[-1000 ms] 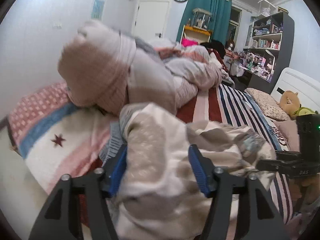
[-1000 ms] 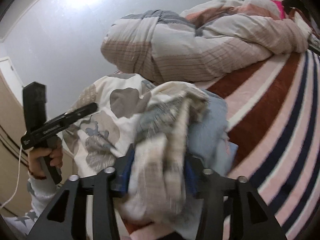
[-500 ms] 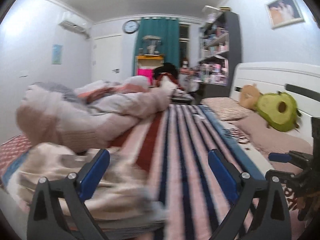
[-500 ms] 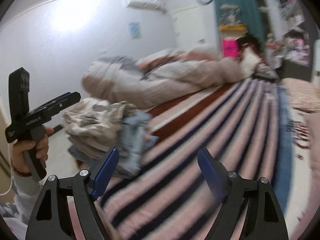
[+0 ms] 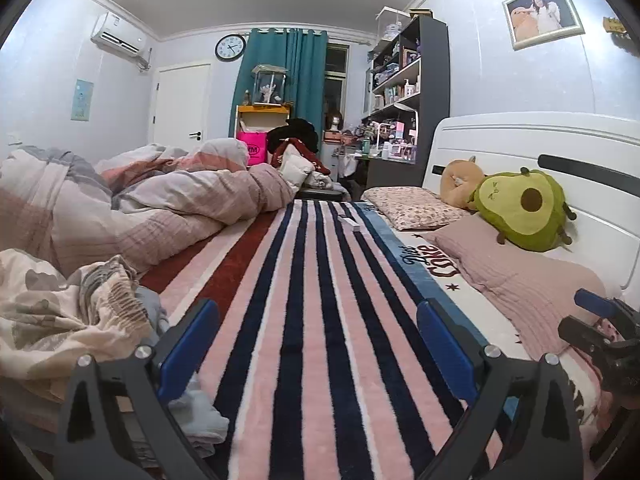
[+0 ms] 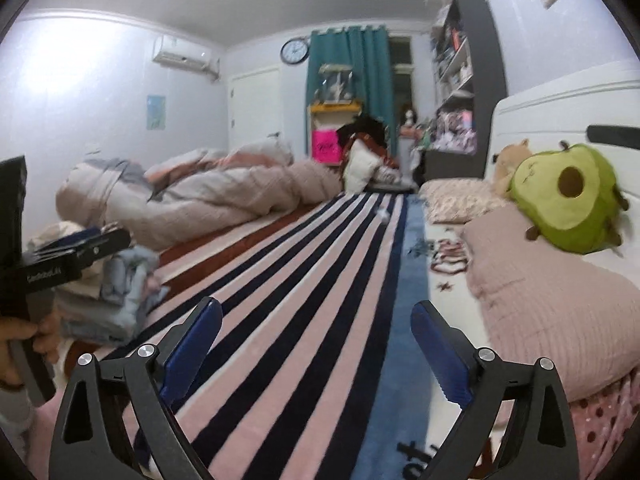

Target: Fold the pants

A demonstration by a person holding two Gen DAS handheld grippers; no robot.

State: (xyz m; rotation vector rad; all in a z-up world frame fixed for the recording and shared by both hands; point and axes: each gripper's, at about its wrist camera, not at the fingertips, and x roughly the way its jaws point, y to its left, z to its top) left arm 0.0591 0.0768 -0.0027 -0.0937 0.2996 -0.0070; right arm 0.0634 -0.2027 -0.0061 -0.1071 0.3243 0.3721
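Left wrist view. The left gripper [image 5: 318, 340] stands with its jaws spread wide and nothing between them; they have just been opening, and only the striped blanket [image 5: 316, 280] shows in the gap. The pants [image 5: 68, 312], a cream patterned garment with a gathered waistband, lie bunched at the lower left of the frame on top of a pale blue garment [image 5: 196, 412], at the blanket's near corner. The left blue pad [image 5: 188, 348] is just beside that pile, not pressing it. The right gripper [image 5: 600, 328] shows at the lower right edge, over the pink pillow [image 5: 516, 276].

Right wrist view. Its jaws are likewise released and empty, having just been opening; bare blanket lies between the pads. The pile of clothes [image 6: 116, 288] sits at middle left, partly hidden by the left tool and the hand [image 6: 24, 340] gripping it.

Judgement: the garment looks set down but rumpled. The step appears to be a release and withdrawal; done well, both tools should back off level so no pad snags the waistband.

Open room: the centre of the blanket is free from foreground to far end. Limits are the heaped duvet [image 5: 132, 204] at left, pillows and avocado plush [image 5: 524, 208] at right, and the bed's near edge close under the pile, where cloth could slide off.
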